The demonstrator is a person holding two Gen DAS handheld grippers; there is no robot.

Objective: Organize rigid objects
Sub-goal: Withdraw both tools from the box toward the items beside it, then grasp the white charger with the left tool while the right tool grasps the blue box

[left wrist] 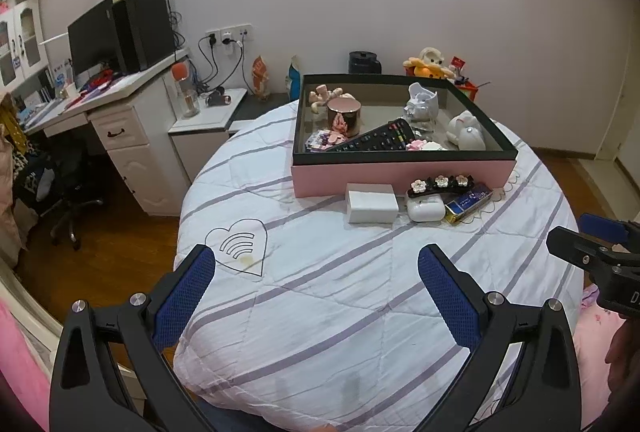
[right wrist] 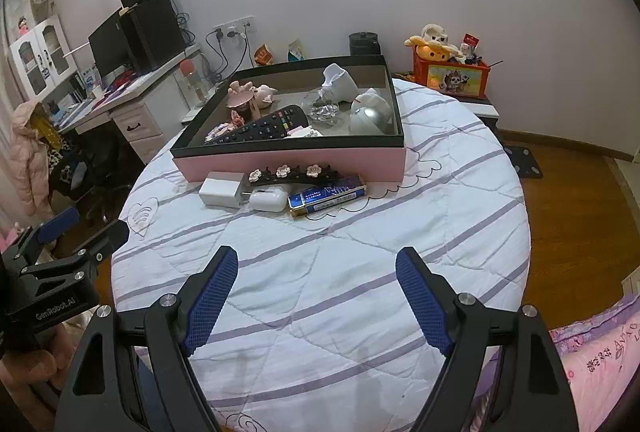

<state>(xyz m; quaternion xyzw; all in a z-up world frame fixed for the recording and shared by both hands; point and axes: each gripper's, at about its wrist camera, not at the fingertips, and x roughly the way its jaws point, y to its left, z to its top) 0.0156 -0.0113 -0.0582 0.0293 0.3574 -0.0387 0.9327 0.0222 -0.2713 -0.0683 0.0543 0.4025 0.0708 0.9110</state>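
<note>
Currently, both grippers hover above a round table (left wrist: 320, 312) covered with a white quilt bearing purple stripes. The left gripper (left wrist: 316, 296) has its blue-padded fingers spread wide, with nothing between them. The right gripper (right wrist: 316, 296) likewise stands well open and holds nothing; only bare quilt shows between its pads.

At the far side of the table sits a shallow pink box (left wrist: 400, 174) with a dark rim. Inside it lie a black remote control (left wrist: 376, 138), a copper-coloured cup (left wrist: 344, 116), a small pink figurine (left wrist: 324, 96), a white ceramic ornament (left wrist: 422, 104), a white rounded figure (left wrist: 466, 132) and some small hair clips (left wrist: 322, 140).

Outside the box, just against its near wall, four items lie in a row on the quilt: a white charger block (left wrist: 372, 202), a white earbud case (left wrist: 426, 210), a dark hair clip with three flowers (left wrist: 440, 184) and a blue-and-gold flat tin (left wrist: 468, 202). The earbud case touches both the charger block and the tin. All four lie well apart from either gripper.

A desk (left wrist: 104, 100) with a monitor stands to the left of the table.
</note>
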